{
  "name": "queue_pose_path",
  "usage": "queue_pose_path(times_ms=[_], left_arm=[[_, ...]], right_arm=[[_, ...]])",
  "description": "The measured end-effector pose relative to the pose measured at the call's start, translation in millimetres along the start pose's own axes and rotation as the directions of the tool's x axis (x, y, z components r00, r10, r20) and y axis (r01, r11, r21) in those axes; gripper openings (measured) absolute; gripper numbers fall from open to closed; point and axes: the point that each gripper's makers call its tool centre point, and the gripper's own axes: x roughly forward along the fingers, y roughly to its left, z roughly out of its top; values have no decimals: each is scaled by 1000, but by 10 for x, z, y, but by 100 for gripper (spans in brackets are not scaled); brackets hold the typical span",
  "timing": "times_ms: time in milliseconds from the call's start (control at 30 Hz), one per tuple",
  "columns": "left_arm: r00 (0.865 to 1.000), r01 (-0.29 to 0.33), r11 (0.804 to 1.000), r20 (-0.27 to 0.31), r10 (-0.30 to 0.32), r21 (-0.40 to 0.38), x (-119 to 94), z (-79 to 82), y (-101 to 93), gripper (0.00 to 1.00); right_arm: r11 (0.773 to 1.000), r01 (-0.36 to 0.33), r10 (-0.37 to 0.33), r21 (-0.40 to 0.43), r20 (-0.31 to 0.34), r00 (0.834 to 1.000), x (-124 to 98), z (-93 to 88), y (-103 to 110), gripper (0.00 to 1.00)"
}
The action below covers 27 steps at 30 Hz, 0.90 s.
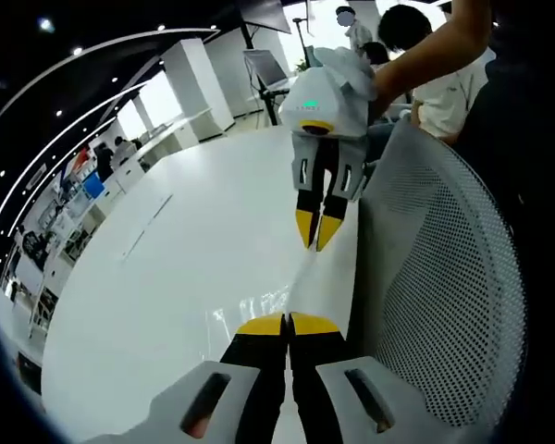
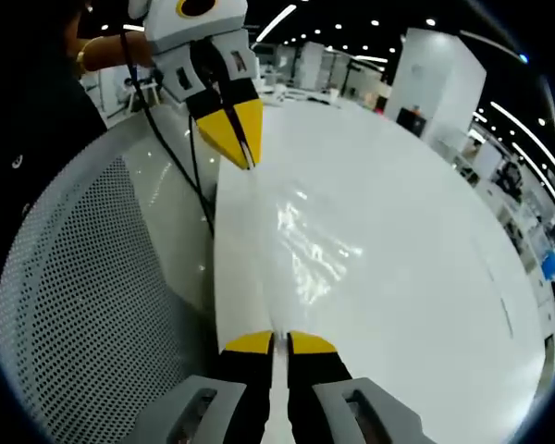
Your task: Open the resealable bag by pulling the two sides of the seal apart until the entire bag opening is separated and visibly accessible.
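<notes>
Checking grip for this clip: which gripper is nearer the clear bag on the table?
Neither is nearer. The left gripper is pinched shut on one end of the clear bag, and the right gripper is pinched shut on its opposite end.

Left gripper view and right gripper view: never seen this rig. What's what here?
No robot: a person holds two handheld grippers, each carrying a fisheye camera looking along its own yellow-tipped black jaws. In the left gripper view, the left gripper sits at the bottom and the right gripper faces it; the right gripper view mirrors that. Both are shut on a clear plastic resealable bag stretched between them above a glossy white table. A white mesh chair back stands beside it.
</notes>
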Motion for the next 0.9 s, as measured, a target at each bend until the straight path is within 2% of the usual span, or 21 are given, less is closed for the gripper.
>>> queue_pose_path(times_ms=[367, 500, 767, 900], left_arm=[[999, 44, 997, 9, -44, 59, 75, 45, -109, 0], [999, 42, 997, 18, -43, 62, 59, 64, -103, 0], [999, 33, 997, 22, -35, 65, 29, 56, -88, 0], [999, 32, 997, 19, -33, 68, 37, 50, -91, 0]], right_arm=[[998, 26, -33, 63, 115, 993, -200, 269, -160, 4], [998, 30, -35, 51, 105, 994, -160, 267, -175, 4], [1000, -4, 4, 0, 86, 996, -45, 305, -62, 3], [1000, -26, 28, -16, 84, 996, 5, 334, -7, 0]])
